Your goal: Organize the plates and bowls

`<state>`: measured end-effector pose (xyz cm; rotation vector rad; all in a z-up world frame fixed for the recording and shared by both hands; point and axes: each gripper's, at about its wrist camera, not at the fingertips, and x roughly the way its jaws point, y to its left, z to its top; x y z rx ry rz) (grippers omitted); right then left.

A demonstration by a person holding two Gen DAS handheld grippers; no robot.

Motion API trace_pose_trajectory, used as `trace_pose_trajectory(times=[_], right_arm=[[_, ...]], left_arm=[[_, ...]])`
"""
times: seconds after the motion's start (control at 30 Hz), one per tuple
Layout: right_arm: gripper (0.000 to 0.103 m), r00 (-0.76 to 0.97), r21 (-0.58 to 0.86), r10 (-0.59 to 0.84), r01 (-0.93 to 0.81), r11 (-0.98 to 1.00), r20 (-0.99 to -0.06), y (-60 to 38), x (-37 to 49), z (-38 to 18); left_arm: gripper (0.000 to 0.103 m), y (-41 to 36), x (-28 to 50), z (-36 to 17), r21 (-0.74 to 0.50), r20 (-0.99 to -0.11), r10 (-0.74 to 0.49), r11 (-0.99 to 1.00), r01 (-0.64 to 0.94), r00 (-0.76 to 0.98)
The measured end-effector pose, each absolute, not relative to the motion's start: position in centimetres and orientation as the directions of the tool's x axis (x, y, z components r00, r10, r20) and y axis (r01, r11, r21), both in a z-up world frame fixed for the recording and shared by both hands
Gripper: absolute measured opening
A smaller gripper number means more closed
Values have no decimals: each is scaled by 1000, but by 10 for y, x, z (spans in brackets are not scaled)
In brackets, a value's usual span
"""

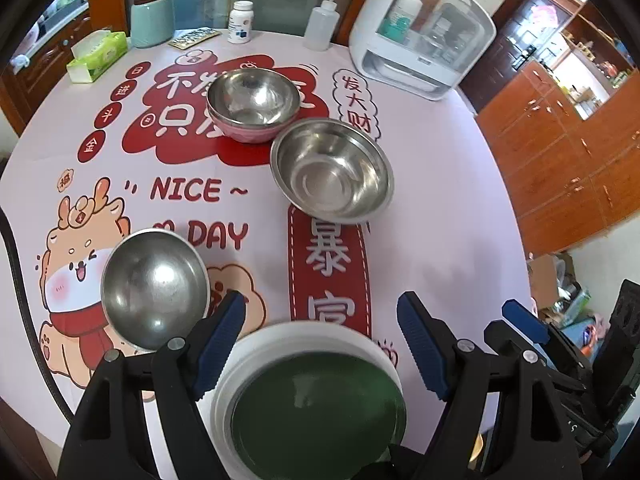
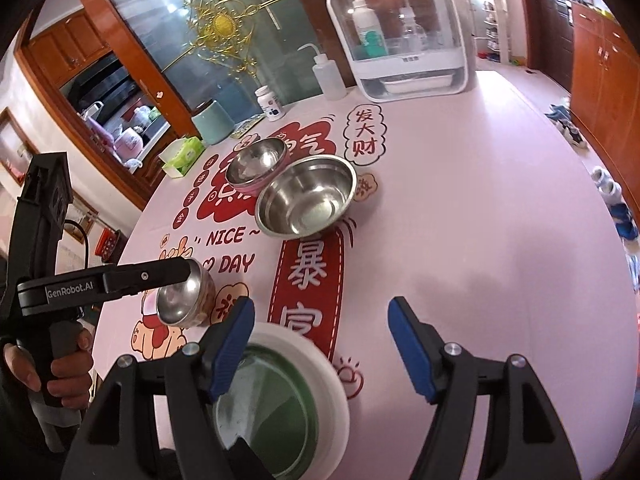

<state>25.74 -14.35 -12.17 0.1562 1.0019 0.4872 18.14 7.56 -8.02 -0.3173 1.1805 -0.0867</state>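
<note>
In the left wrist view, the left gripper [image 1: 322, 344] stands with jaws apart and empty above the white-rimmed, green-lined round bowl [image 1: 316, 408]; a small steel bowl [image 1: 154, 288] sits just left of it, a larger steel bowl [image 1: 332, 170] and a pink-shelled steel bowl [image 1: 252, 106] farther ahead. In the right wrist view, the right gripper [image 2: 320, 344] is likewise spread, gripping nothing, the green-lined bowl [image 2: 280, 404] under its left finger.

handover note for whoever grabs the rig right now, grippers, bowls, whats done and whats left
Left gripper: open, holding nothing.
Right gripper: open, holding nothing.
White bowl with green inside: at the near table edge, under both grippers.
Small steel bowl: alone, near left.
Large steel bowl: mid-table, beside the pink bowl.
Done: a steel bowl sits nested in the pink bowl.
Left: the three separate bowls are not yet gathered.
</note>
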Motion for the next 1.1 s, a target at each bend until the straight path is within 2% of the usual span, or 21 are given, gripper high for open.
trace_pose_trajectory(times=[0.5, 1.1], right_arm=[[69, 418, 338, 499, -402, 851, -759, -133, 335, -139], [69, 400, 344, 526, -442, 828, -751, -107, 375, -193]], left_arm=[[77, 70, 238, -101, -227, -907, -117, 945, -236, 405], [77, 73, 282, -172, -269, -916, -125, 896, -353, 382]])
